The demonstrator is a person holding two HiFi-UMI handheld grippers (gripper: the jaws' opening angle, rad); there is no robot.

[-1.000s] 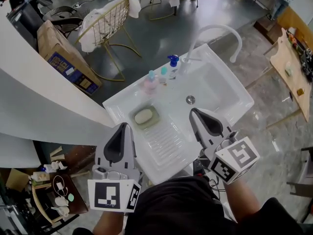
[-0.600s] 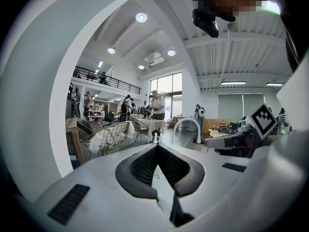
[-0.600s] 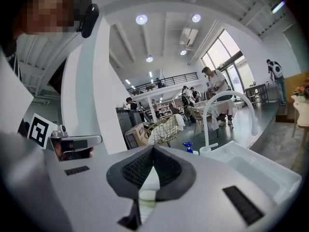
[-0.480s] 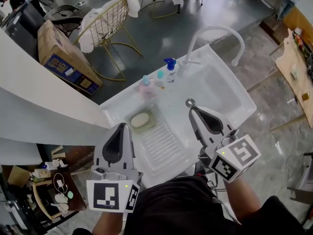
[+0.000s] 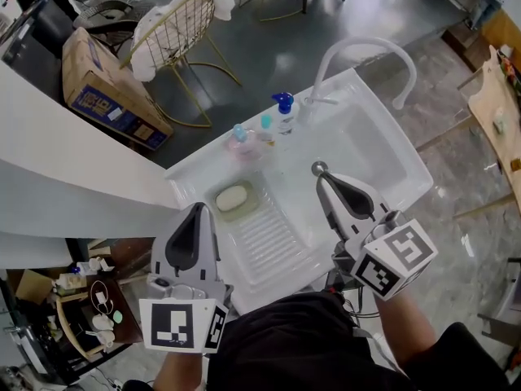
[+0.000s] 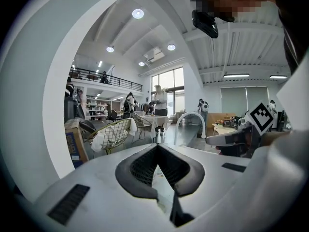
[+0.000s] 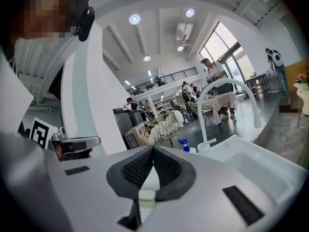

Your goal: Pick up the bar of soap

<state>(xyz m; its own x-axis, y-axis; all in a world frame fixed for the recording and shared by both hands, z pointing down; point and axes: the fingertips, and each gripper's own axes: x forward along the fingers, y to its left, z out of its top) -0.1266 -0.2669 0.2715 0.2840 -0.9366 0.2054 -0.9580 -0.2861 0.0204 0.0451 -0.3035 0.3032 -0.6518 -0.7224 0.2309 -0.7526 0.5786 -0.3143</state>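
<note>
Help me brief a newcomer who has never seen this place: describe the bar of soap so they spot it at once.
Find the white sink and the ribbed drainboard beside its basin. At the drainboard's far corner sits a grey-green soap dish holding the bar of soap. It is the only pale, flat oval there; the bottles behind it stand upright with coloured caps.

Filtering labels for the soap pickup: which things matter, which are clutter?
Job: bar of soap, soap dish under it, left hand-held gripper, right hand-held gripper.
Lying about: blue pump bottle, pink bottle, faucet, cardboard box, wire chair.
</note>
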